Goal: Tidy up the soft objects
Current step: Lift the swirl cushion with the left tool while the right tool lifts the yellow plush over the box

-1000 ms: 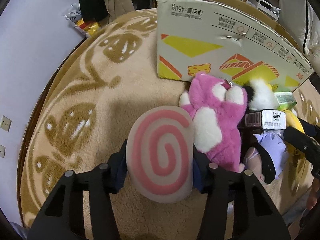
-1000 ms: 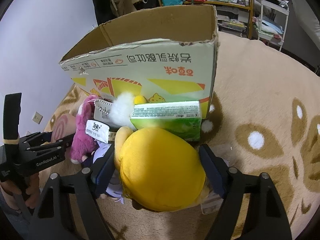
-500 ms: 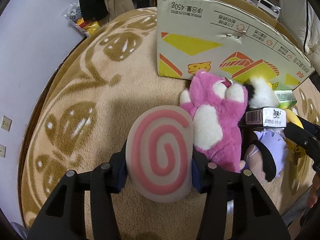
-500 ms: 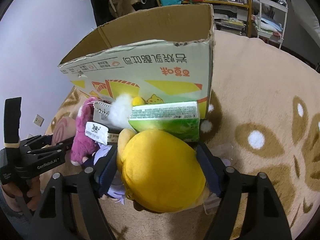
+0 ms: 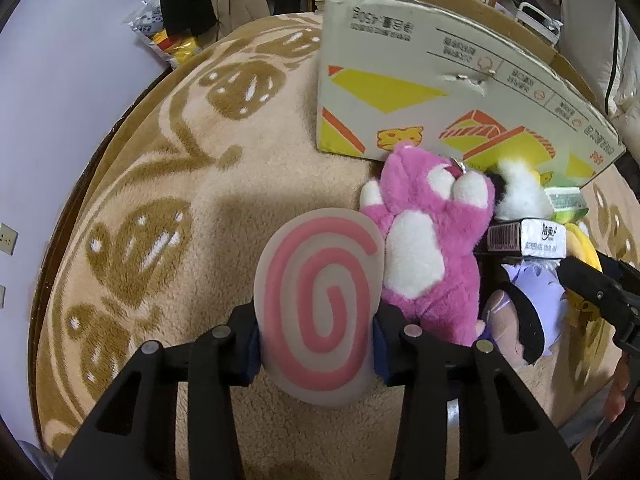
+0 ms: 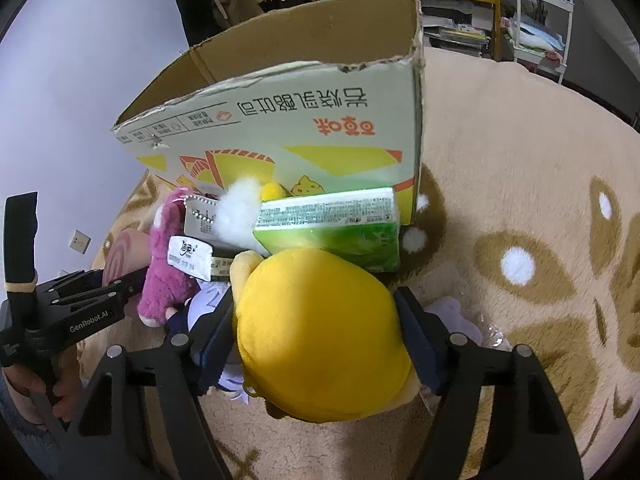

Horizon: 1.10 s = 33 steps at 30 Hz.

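While both grippers grip toys, the scene has barely shifted over the last second: the left gripper (image 5: 316, 344) stays clamped on a pink swirl cushion (image 5: 318, 304), the right gripper (image 6: 316, 340) on a yellow plush (image 6: 320, 336). Both hang near the carpet (image 5: 160, 184), short of the open cardboard box (image 6: 304, 120) further away, so neither toy is packed yet

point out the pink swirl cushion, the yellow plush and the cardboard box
pink swirl cushion (image 5: 320, 304), left wrist view, spiral centre
yellow plush (image 6: 320, 328), right wrist view, rounded top
cardboard box (image 6: 320, 120), right wrist view, printed front wall
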Each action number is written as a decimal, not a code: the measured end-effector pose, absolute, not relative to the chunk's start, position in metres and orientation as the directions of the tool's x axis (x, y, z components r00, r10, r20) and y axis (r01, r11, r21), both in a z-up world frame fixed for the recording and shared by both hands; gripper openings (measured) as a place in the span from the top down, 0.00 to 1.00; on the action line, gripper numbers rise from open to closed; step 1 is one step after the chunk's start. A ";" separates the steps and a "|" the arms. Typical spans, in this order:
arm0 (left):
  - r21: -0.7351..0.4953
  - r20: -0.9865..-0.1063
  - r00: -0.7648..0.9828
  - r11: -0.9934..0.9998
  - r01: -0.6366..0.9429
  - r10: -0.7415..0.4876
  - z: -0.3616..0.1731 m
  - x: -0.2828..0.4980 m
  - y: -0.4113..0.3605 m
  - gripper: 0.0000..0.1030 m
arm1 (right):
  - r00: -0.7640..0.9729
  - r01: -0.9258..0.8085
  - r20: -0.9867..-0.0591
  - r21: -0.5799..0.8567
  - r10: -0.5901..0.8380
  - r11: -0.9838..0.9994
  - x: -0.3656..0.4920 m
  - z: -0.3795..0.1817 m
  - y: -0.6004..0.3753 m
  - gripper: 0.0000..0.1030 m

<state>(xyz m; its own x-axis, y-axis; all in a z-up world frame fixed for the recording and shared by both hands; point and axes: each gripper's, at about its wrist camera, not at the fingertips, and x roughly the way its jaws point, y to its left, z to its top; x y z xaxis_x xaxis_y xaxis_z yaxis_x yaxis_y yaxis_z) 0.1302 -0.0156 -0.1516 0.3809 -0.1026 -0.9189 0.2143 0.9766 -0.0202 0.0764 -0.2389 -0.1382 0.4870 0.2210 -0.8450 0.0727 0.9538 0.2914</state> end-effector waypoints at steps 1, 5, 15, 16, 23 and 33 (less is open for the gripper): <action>-0.015 -0.917 0.386 0.978 0.210 -0.097 -0.151 0.130 -0.015 0.60 | 0.490 0.067 -0.844 0.287 0.219 0.956 0.076 -0.137 -0.238 0.24; -0.003 -0.905 0.417 0.979 0.203 -0.089 -0.146 0.127 -0.014 0.61 | 0.529 0.059 -0.830 0.244 0.177 0.968 0.072 -0.125 -0.235 0.24; 0.001 -0.844 0.527 0.983 0.185 -0.098 -0.120 0.115 -0.012 0.61 | 0.626 0.061 -0.766 0.234 0.146 0.970 0.060 -0.100 -0.241 0.24; 0.007 -0.835 0.542 0.984 0.179 -0.092 -0.117 0.114 -0.011 0.61 | 0.636 0.063 -0.758 0.233 0.141 0.970 0.060 -0.097 -0.243 0.24; 0.049 -0.784 0.617 0.985 0.167 -0.066 -0.100 0.108 -0.010 0.60 | 0.714 0.080 -0.696 0.181 0.070 0.980 0.052 -0.073 -0.244 0.24; 0.125 -0.663 0.747 0.979 0.161 -0.038 -0.069 0.088 -0.019 0.60 | 0.817 0.085 -0.576 0.133 0.007 0.987 0.034 -0.033 -0.240 0.24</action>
<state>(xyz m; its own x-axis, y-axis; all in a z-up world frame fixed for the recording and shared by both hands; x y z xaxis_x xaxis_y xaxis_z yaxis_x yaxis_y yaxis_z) 0.0877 -0.0186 -0.0695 0.7472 -0.0381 -0.6635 0.1610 0.9790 0.1251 0.0340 -0.2400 -0.0332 0.8173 0.0068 -0.5762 0.0854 0.9875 0.1327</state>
